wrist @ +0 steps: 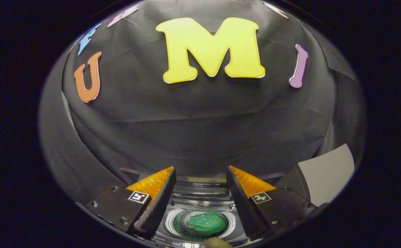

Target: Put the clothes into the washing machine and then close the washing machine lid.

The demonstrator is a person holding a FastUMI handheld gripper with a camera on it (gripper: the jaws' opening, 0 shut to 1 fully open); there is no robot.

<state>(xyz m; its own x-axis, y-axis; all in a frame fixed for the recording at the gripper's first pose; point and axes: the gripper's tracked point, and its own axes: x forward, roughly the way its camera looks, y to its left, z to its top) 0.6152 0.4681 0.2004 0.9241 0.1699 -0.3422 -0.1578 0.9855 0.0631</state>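
A small top-loading washing machine [200, 201] stands below and between my fingers, its lid raised at the back. A green garment [207, 222] lies inside its round drum. My gripper [200, 170] hovers above the machine, open, with nothing between its fingers [157, 203]. The fingers do not touch the garment or the machine.
The booth's black cloth wall [200, 127] rises just beyond the machine. A grey panel [326, 172] leans to the right of the right finger. A small rounded brownish thing [216, 243] shows at the machine's near edge; what it is I cannot tell.
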